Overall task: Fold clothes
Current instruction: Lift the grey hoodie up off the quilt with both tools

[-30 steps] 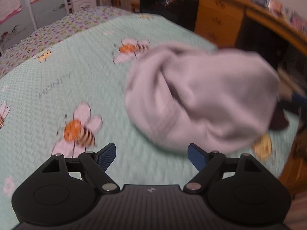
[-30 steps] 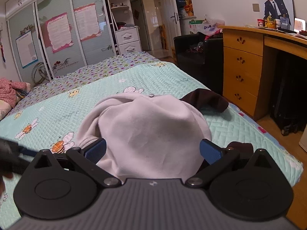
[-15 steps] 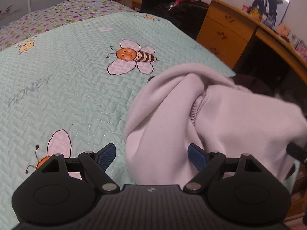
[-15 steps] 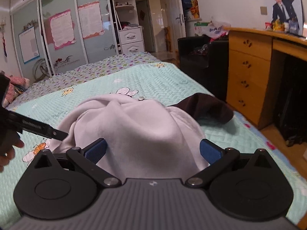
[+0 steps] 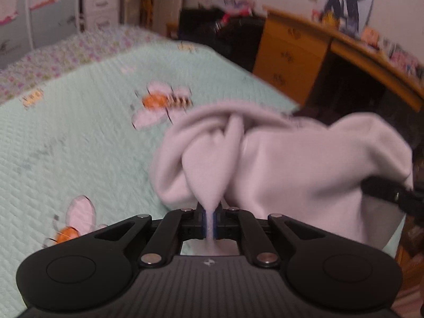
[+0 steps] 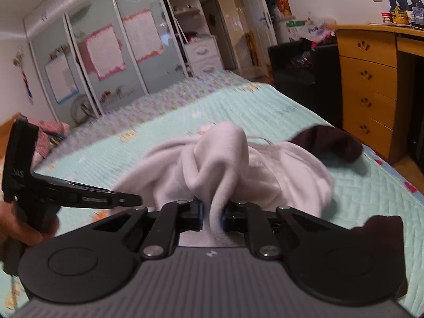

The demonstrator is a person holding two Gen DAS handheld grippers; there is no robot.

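pale garment, both claws pinching folds

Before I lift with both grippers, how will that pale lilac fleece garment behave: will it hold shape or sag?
The pale lilac fleece garment will probably sag; it already drapes in soft rounded folds. The left gripper and right gripper each pinch only a thin fold, so the middle likely hangs between them. Its fuzzy surface looks unlikely to slip, though the bulk suggests some weight.
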